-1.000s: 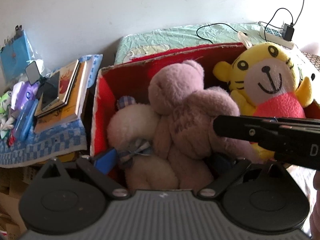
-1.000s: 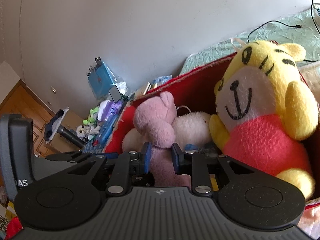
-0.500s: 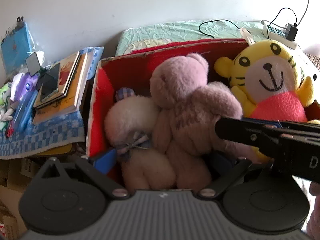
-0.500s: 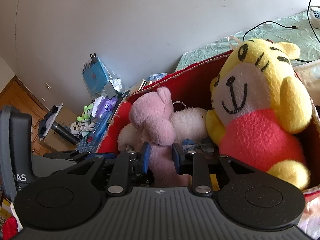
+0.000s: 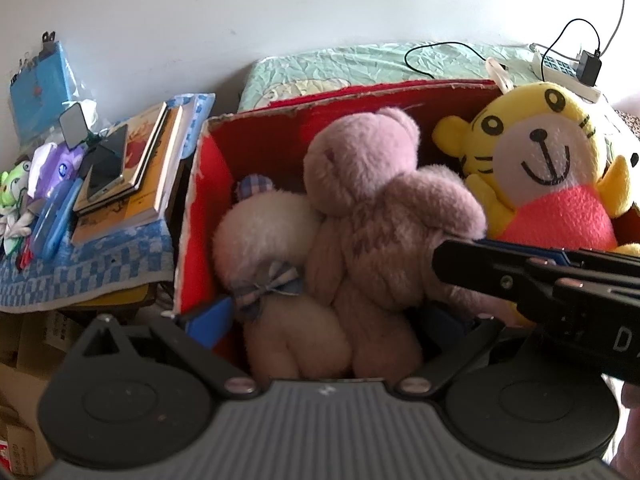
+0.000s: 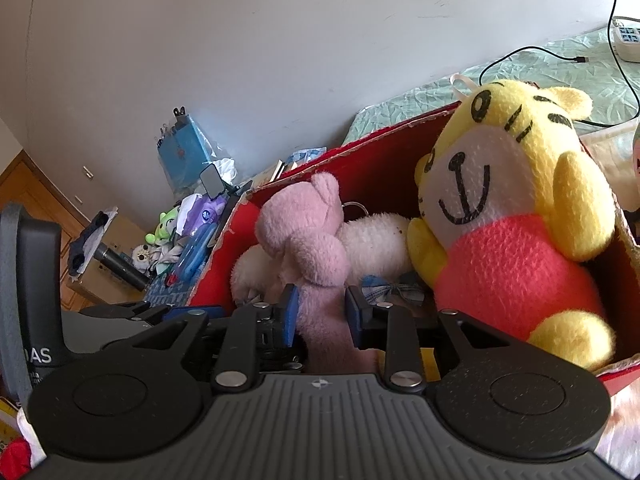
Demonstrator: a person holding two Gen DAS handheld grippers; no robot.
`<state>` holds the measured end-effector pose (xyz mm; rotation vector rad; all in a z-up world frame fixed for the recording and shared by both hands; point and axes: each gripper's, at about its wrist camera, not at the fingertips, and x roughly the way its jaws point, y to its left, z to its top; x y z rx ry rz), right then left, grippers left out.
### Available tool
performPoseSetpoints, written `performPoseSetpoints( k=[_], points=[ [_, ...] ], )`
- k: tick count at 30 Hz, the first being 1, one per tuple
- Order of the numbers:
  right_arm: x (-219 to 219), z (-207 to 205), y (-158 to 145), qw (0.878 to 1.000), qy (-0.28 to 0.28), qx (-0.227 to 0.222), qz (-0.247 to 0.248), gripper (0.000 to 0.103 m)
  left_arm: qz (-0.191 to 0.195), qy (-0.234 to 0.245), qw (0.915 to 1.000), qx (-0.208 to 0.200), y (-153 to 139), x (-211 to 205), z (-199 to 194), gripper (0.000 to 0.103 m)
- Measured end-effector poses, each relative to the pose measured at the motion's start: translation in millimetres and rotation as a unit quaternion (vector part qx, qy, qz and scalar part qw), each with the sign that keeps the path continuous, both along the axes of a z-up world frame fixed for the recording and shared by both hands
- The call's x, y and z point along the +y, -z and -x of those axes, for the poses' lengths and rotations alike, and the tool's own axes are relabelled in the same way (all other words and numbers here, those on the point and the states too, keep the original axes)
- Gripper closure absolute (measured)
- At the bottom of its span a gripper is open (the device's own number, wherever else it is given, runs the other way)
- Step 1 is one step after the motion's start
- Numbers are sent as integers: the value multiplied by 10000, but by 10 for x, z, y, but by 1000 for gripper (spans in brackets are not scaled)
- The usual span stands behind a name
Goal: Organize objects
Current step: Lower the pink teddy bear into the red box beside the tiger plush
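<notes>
A red cardboard box (image 5: 200, 184) holds three plush toys. A pink bear (image 5: 372, 200) lies in the middle on a cream bear (image 5: 264, 236) with a plaid bow. A yellow tiger (image 5: 548, 168) in a red shirt sits at the right. My left gripper (image 5: 326, 316) is open wide at the near edge, its blue pads either side of both bears' lower bodies. My right gripper (image 6: 320, 312) is shut on a limb of the pink bear (image 6: 304, 240); it enters the left wrist view from the right as a black bar (image 5: 444, 264).
Left of the box, a stack of books (image 5: 132, 184) with a phone on top lies on a blue checked cloth (image 5: 80, 264), beside small toys (image 5: 16, 188) and a blue packet (image 5: 40, 84). Behind the box is a green mattress (image 5: 360, 68) with a cable and power strip (image 5: 560, 68).
Both cameras have drawn back slightly, so the box and toys sit a little lower and farther off. The right gripper's hold on the pink bear and the left gripper's opening look the same.
</notes>
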<state>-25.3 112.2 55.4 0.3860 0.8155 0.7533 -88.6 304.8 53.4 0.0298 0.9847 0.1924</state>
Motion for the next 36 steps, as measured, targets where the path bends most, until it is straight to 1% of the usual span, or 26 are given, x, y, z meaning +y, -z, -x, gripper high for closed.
performPoseSetpoints(
  k=[7,16,22,27,36],
  points=[
    [25,19,-19,9999,88,45,87,73,5,-12,9999,-113,7,0,36,2],
    [39,74,-57,9995,141,-19,266,73,26,-115,9995,-305,20,-6,84,1],
    [21,96,-75,9995,165,-6,270,72,42,-167,9994,-316,20,-3,89,1],
    [-66,128,-102,9997,180,-13,137,72,-106,-343,9987,-369,2,-56,115,0],
    [-236,195,-141,9999,34,-95,-124,71,-531,-486,9966,-393,-108,-189,178,0]
  ],
)
